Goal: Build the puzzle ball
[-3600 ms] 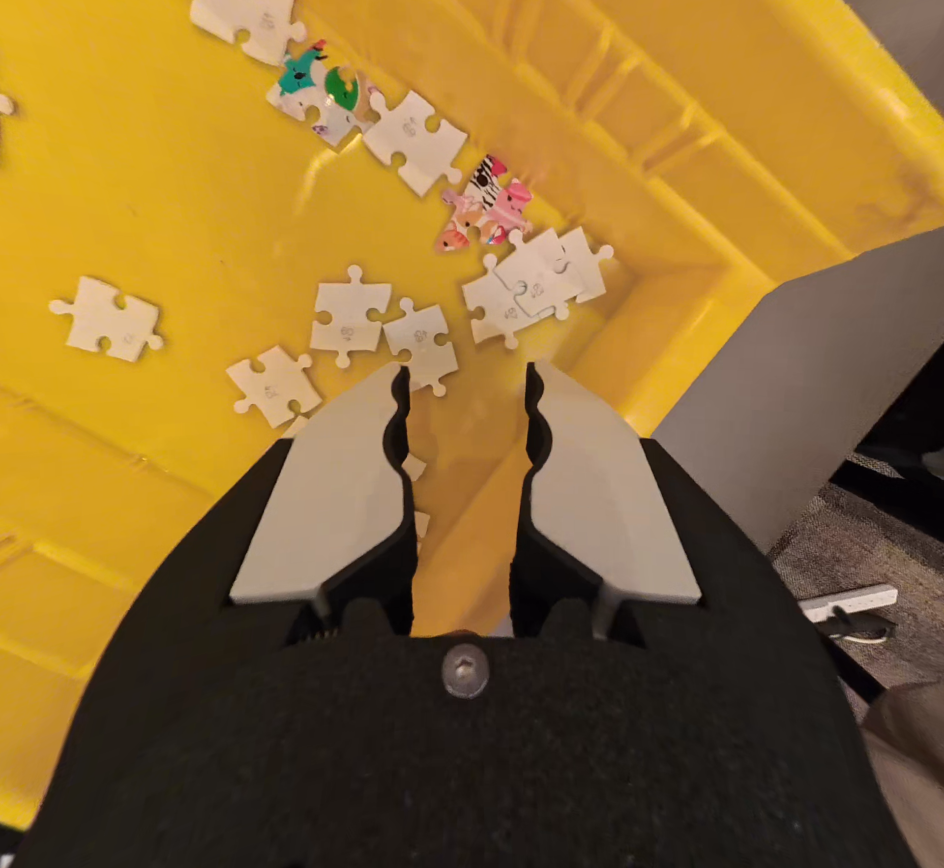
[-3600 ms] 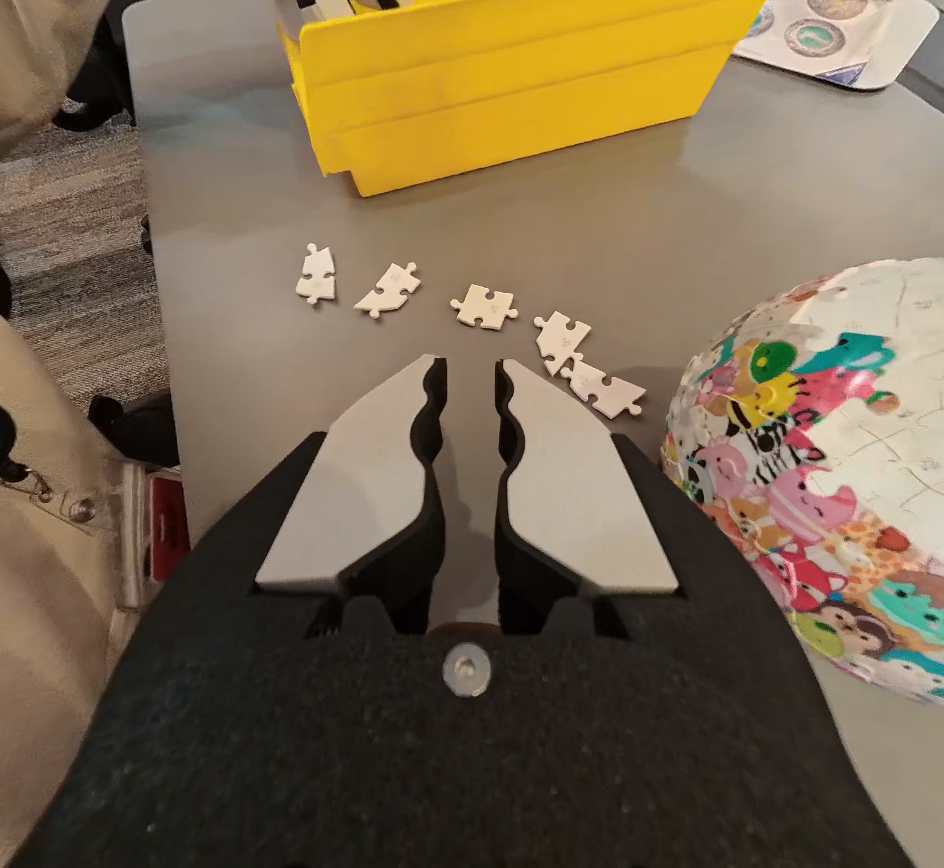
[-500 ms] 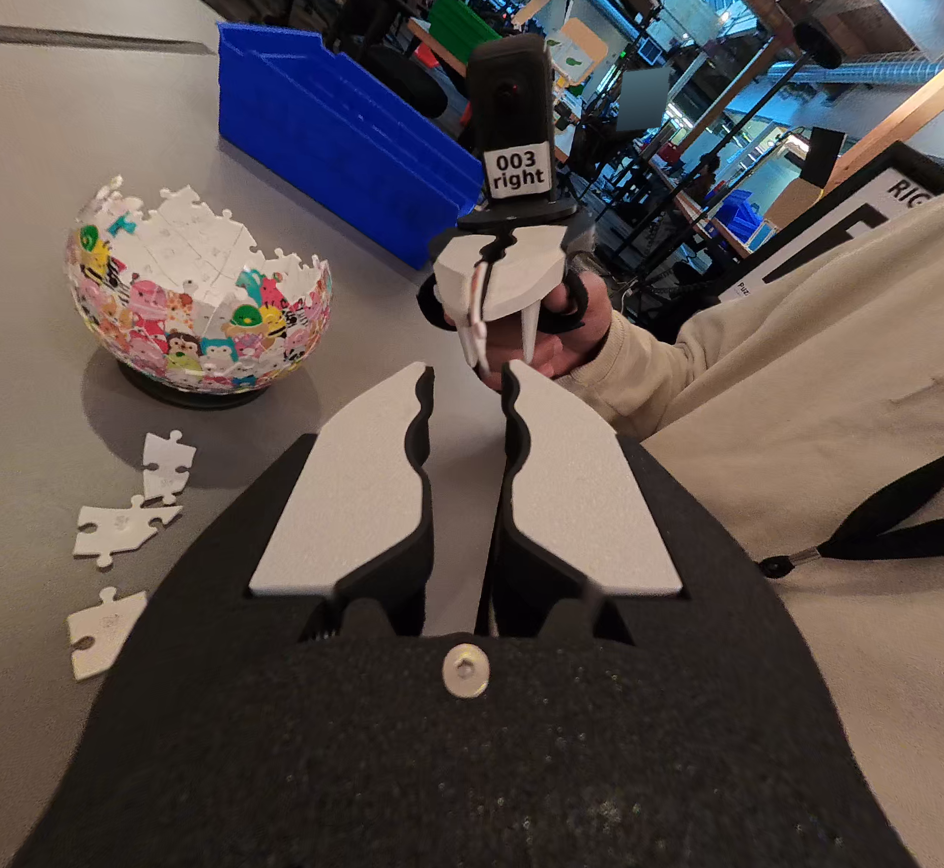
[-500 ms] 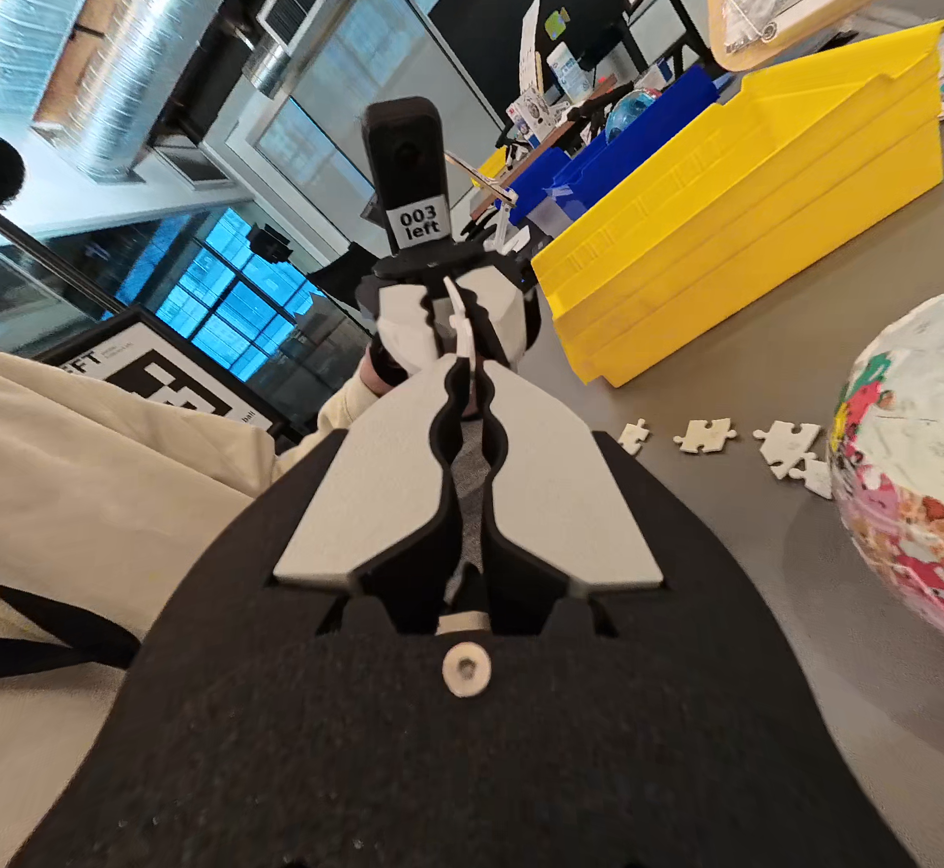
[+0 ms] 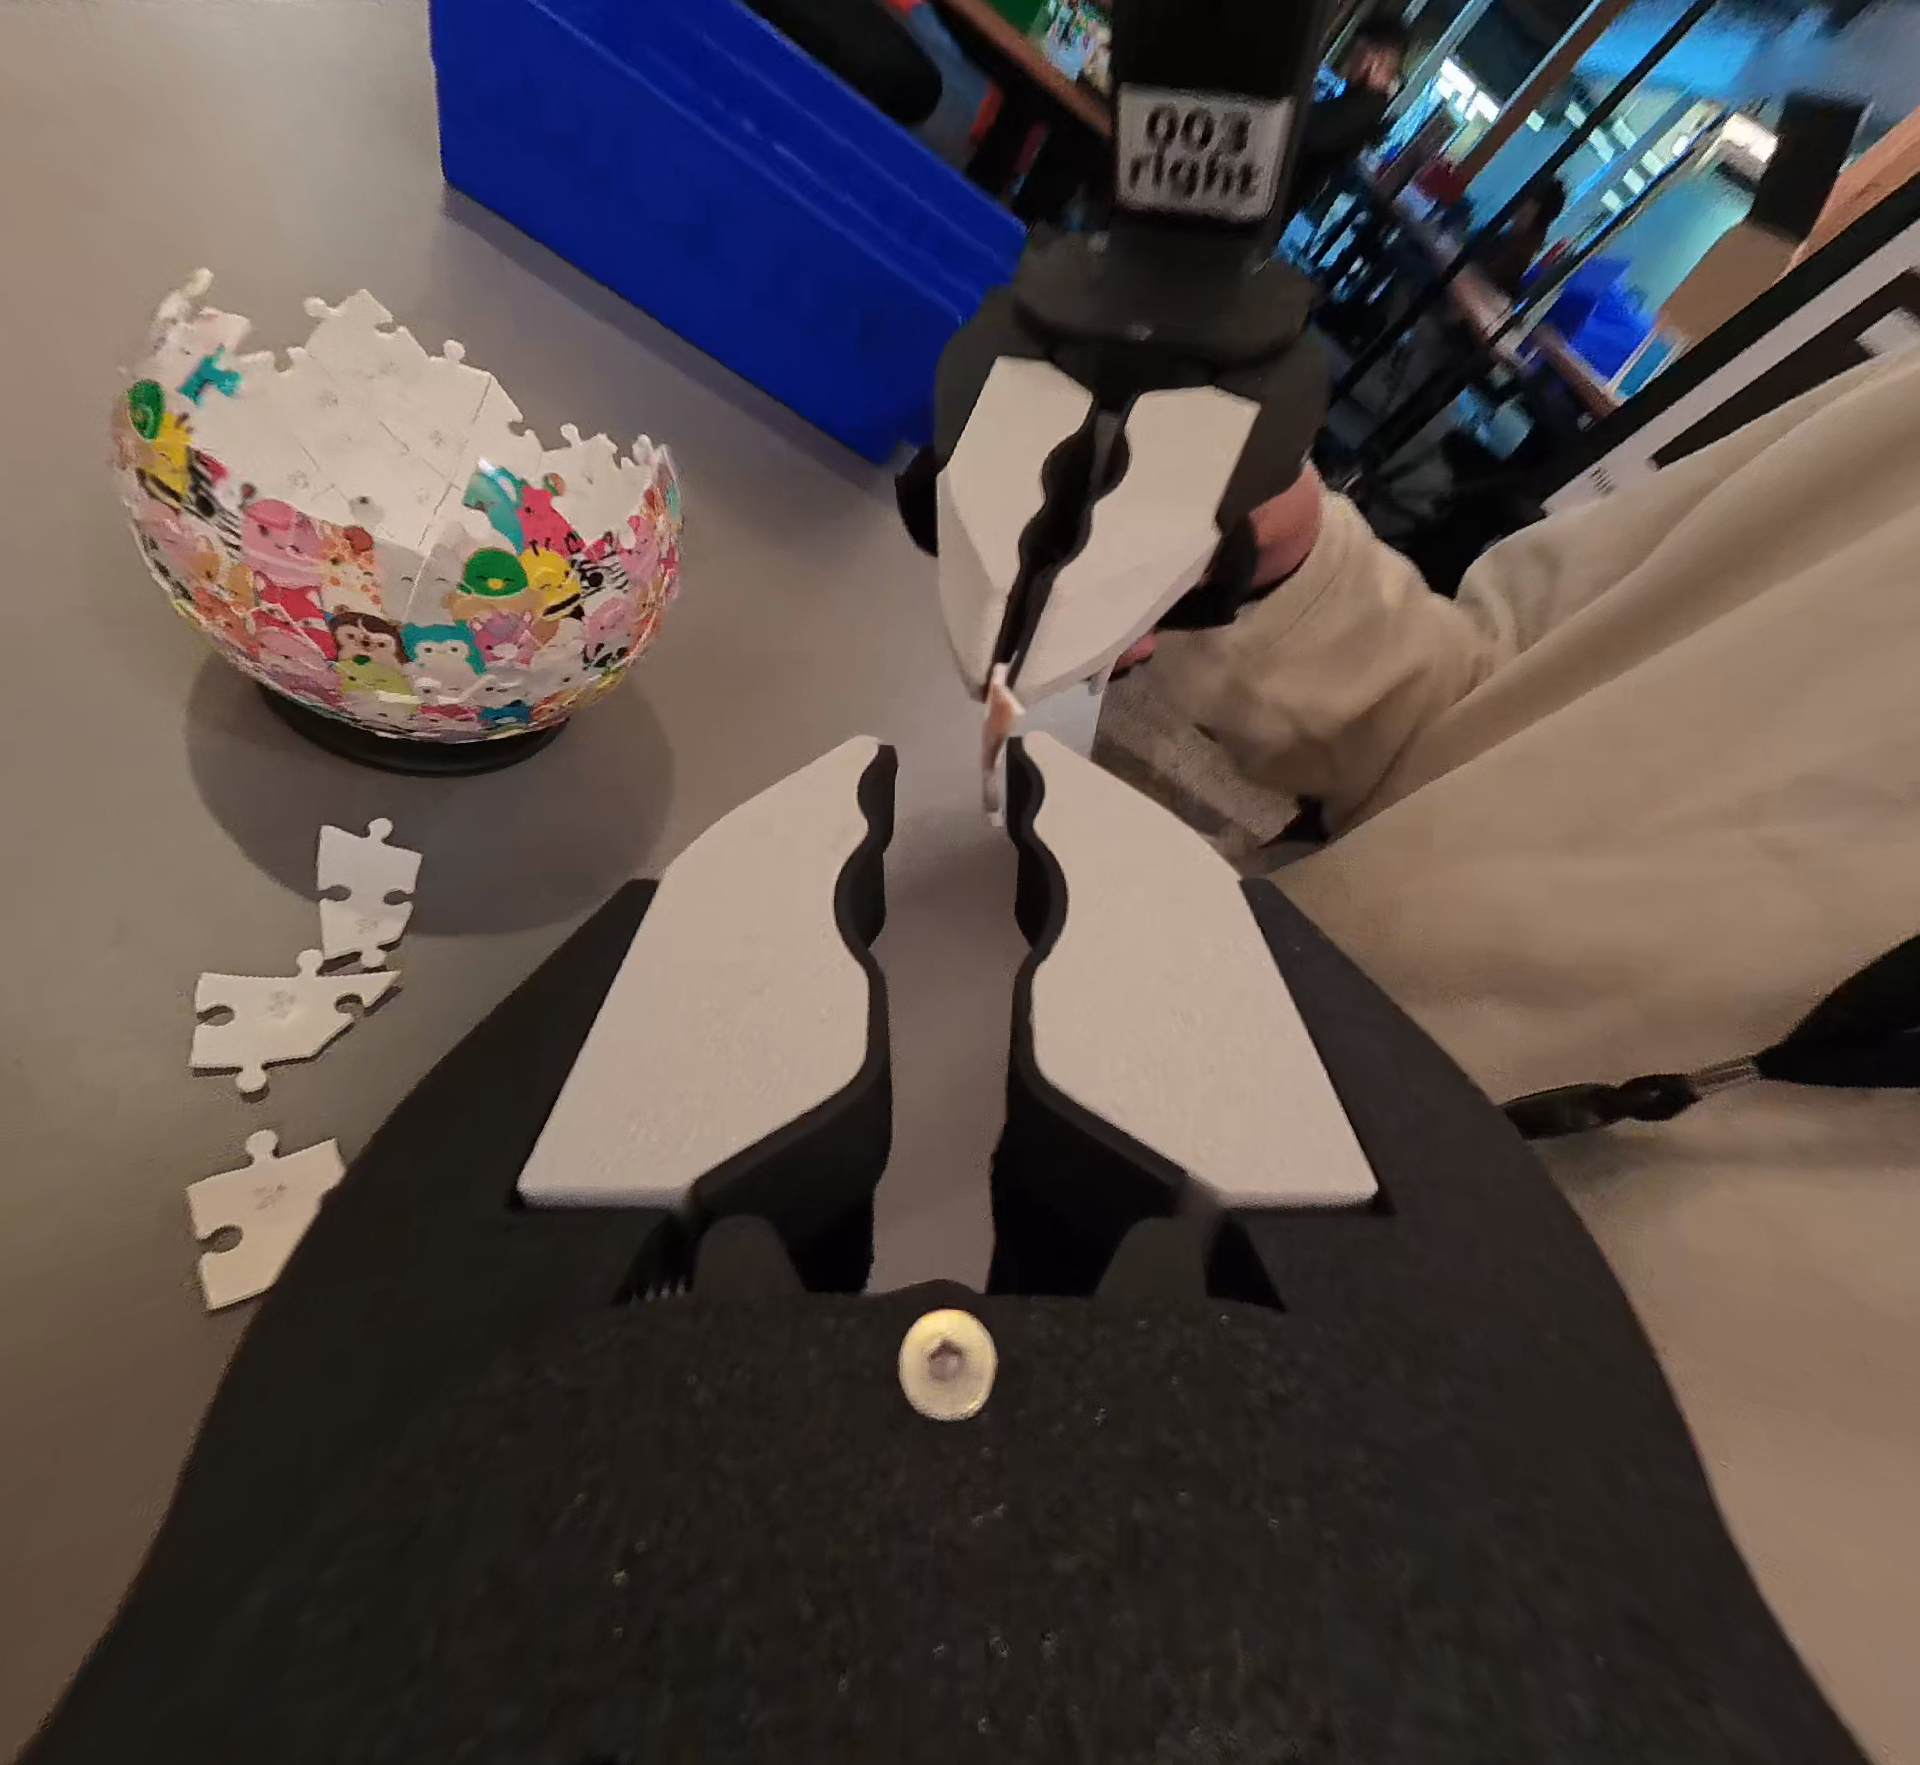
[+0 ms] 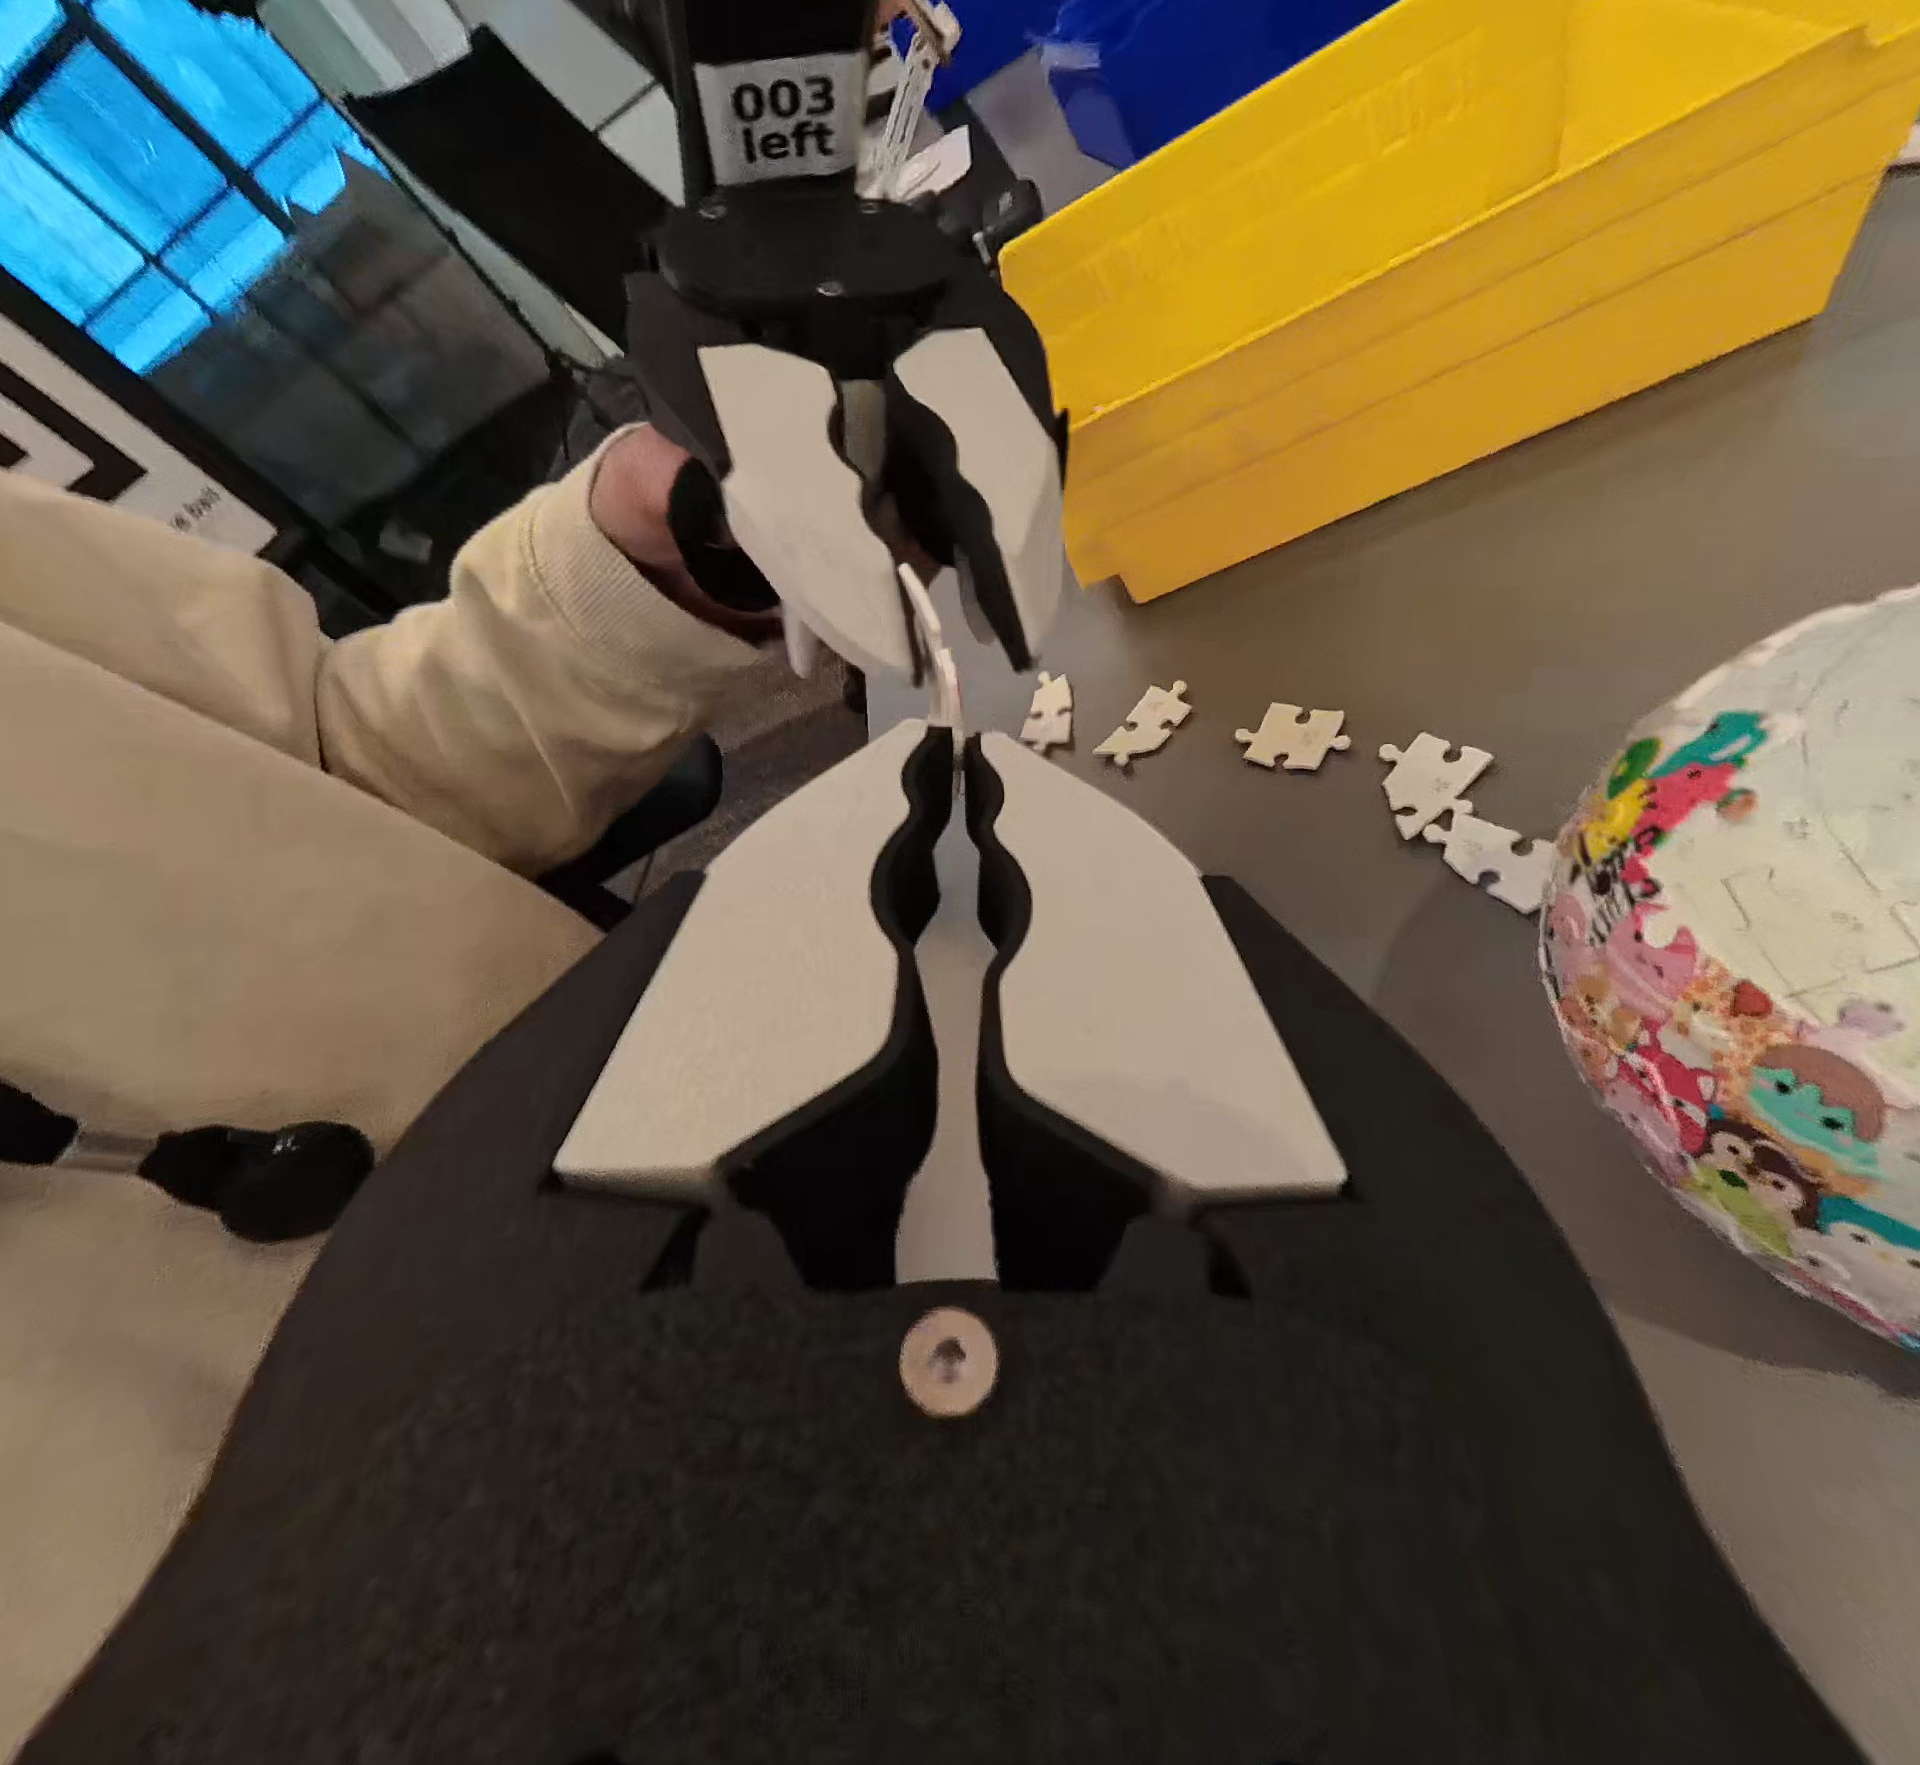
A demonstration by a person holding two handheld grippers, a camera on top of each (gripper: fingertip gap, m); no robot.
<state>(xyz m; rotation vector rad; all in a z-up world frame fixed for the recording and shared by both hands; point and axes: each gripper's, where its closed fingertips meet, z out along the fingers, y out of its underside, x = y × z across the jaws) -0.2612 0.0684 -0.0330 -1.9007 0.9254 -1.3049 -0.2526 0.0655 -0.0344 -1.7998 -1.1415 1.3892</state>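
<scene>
— Two tools met tip to tip above the bench (image 5: 135,157), as we saw it. Which one had the puzzle piece (image 6: 943,676)?

— We found the right tool (image 6: 951,736) pinched tight on it, fingers nearly together with the thin white piece edge-on between the tips. The far end of the piece reached in between the fingers of the left tool (image 5: 948,749).

— And was the left tool closed on it?

— No. We saw its fingers spread apart, the piece just beside the inner face of one finger and a clear gap to the other.

— Where did we see the puzzle ball (image 5: 395,572)?

— It sat on the bench, off to one side of both tools, on a dark round stand (image 5: 416,749). It was an open shell with a jagged rim, bright cartoon animals outside and plain white inside.

— Any spare pieces?

— We counted five loose pieces (image 6: 1294,736), white side up, in a loose row on the bench between the ball and the yellow bin (image 6: 1455,261). The two nearest the ball touched each other. Behind the ball stood a blue bin (image 5: 707,157). Cream sleeves (image 5: 1558,676) showed behind each tool
</scene>
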